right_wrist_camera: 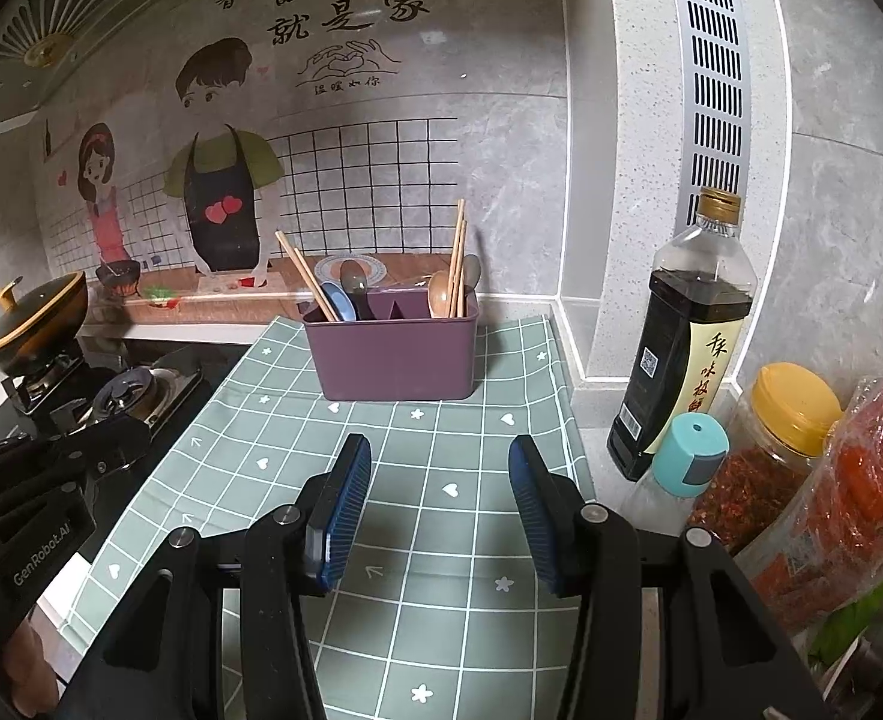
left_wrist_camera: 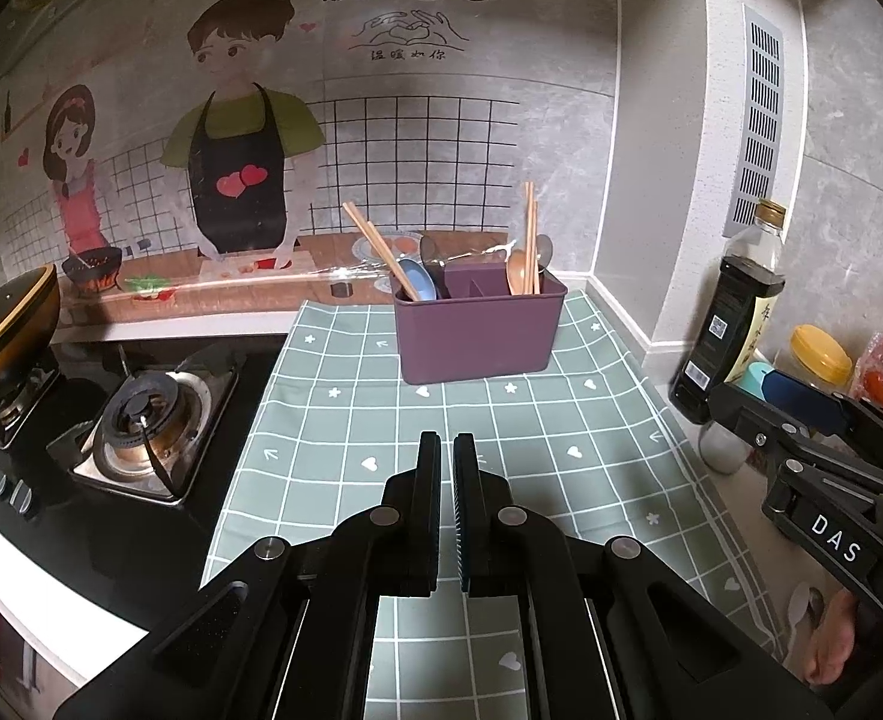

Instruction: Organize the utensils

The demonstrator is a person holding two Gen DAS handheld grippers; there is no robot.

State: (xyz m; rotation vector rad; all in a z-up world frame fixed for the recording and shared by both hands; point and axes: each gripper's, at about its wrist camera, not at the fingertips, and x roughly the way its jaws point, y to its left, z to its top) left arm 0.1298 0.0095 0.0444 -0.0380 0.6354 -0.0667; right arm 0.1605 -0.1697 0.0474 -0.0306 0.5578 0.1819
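Observation:
A purple utensil caddy [left_wrist_camera: 477, 330] stands at the far end of the green checked mat [left_wrist_camera: 381, 432], also in the right wrist view [right_wrist_camera: 396, 357]. It holds wooden chopsticks [left_wrist_camera: 381, 252] and a blue spoon [left_wrist_camera: 418, 279] in its left compartment, and chopsticks [left_wrist_camera: 530, 234], a wooden spoon [left_wrist_camera: 516, 270] and a metal spoon in its right one. My left gripper [left_wrist_camera: 447, 444] is shut and empty, low over the mat, well short of the caddy. My right gripper [right_wrist_camera: 439, 456] is open and empty over the mat, also short of the caddy.
A gas stove [left_wrist_camera: 141, 420] with a lidded pot [left_wrist_camera: 3, 324] lies left of the mat. A soy sauce bottle [right_wrist_camera: 681, 330], a blue-capped bottle [right_wrist_camera: 690, 450], a yellow-lidded jar [right_wrist_camera: 783, 414] and a red packet [right_wrist_camera: 861, 480] stand at the right by the wall.

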